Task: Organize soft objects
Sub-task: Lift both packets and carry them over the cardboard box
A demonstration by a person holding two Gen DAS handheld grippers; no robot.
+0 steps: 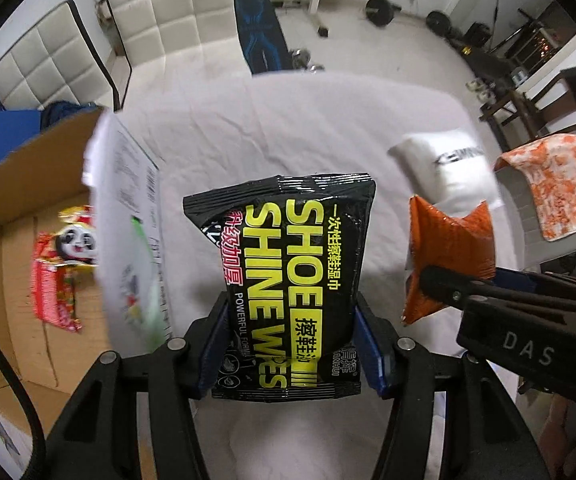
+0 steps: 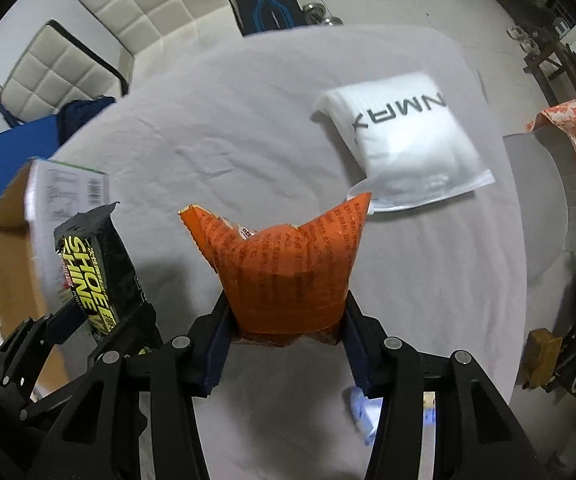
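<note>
My left gripper (image 1: 290, 344) is shut on a black pack of shoe shine wipes (image 1: 288, 280) and holds it above the white-covered table (image 1: 248, 128). The pack also shows in the right wrist view (image 2: 96, 276). My right gripper (image 2: 286, 332) is shut on an orange packet (image 2: 284, 268), lifted off the table; the packet also shows in the left wrist view (image 1: 448, 256). A white bagged pillow (image 2: 400, 140) lies on the table at the far right. An open cardboard box (image 1: 12, 240) at the left holds a red panda packet (image 1: 64, 264).
A white printed flap or sheet (image 1: 128, 220) stands at the box's near edge. Cream padded chairs (image 1: 160, 12) stand behind the table. An orange-patterned cloth (image 1: 560, 184) hangs on a chair at right. A small blue-white item (image 2: 364, 412) lies on the table under my right gripper.
</note>
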